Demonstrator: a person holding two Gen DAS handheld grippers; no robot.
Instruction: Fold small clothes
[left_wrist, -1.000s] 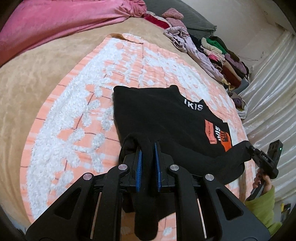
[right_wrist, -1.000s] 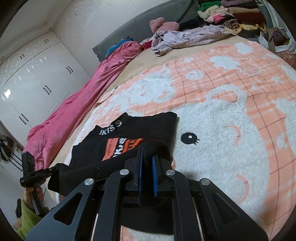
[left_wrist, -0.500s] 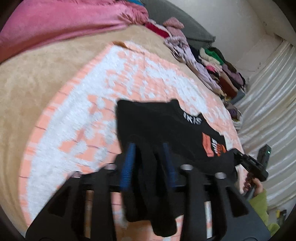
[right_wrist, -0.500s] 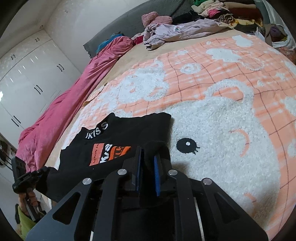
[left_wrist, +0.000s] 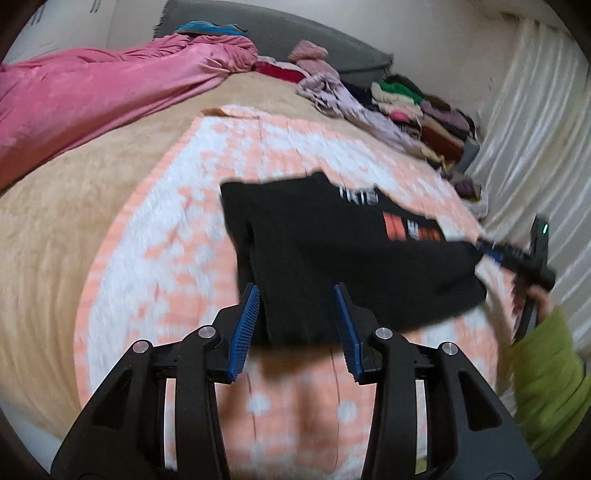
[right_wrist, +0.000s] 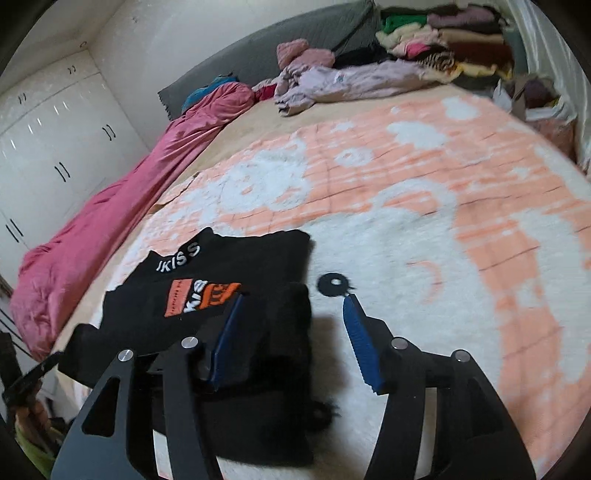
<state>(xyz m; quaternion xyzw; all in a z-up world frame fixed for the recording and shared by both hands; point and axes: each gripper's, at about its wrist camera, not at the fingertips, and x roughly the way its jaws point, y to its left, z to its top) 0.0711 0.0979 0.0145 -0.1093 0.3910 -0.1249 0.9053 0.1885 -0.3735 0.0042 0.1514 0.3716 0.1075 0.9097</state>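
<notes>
Left gripper (left_wrist: 297, 325): blue pads spread wide, a fold of the black shirt (left_wrist: 332, 254) lying loose between them, not pinched. Right gripper (right_wrist: 291, 343): pads likewise wide apart, the shirt's folded edge beside the left pad; contact cannot be confirmed. The shirt lies on the peach-and-white blanket (right_wrist: 424, 229), orange print and white lettering facing up. Both views are motion-blurred. The shirt's near edge is hidden behind the gripper frames.
</notes>
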